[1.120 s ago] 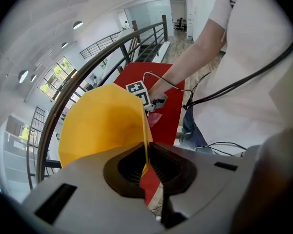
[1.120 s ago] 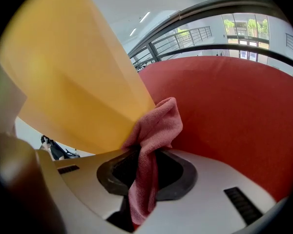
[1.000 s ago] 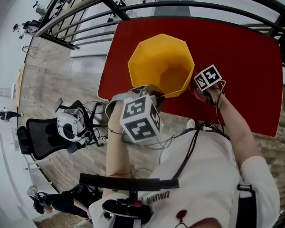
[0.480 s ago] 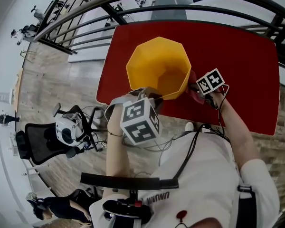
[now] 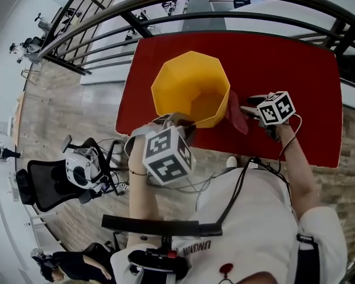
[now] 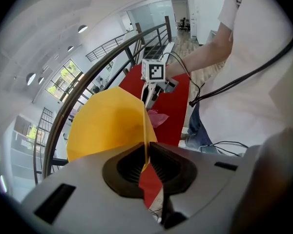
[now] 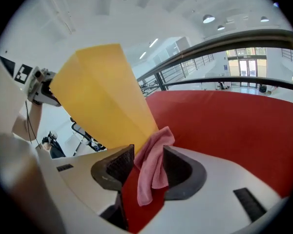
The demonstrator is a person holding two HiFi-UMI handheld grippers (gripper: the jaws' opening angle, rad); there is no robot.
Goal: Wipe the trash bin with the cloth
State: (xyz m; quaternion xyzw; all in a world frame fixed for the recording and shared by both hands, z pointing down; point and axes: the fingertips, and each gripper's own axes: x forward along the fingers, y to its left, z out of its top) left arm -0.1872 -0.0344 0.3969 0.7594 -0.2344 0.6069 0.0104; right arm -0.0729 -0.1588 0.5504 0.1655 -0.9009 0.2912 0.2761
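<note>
A yellow trash bin [image 5: 189, 87] stands on the red table [image 5: 296, 70]. My left gripper [image 5: 178, 122] is shut on its near rim; in the left gripper view the thin yellow wall [image 6: 107, 121] runs between the pads [image 6: 132, 162]. To the right of the bin is my right gripper [image 5: 248, 102]. Its jaws have just been opening and stand wide in the right gripper view [image 7: 147, 150]. The pink cloth [image 7: 151, 172] hangs between them, draped against the right pad [image 7: 178, 169] and clear of the left one. The cloth [image 5: 236, 116] droops beside the bin's right wall [image 7: 102, 96].
A dark metal railing [image 5: 236, 5] curves behind the table. On the wooden floor to the left stands a black office chair [image 5: 47, 182] with a white headset [image 5: 83, 164] on it. Cables hang at the table's near edge [image 5: 201, 179].
My right gripper has risen and drawn back to the right of the bin, and its jaws have opened wide. The cloth now hangs loosely. The left gripper keeps its hold on the rim.
</note>
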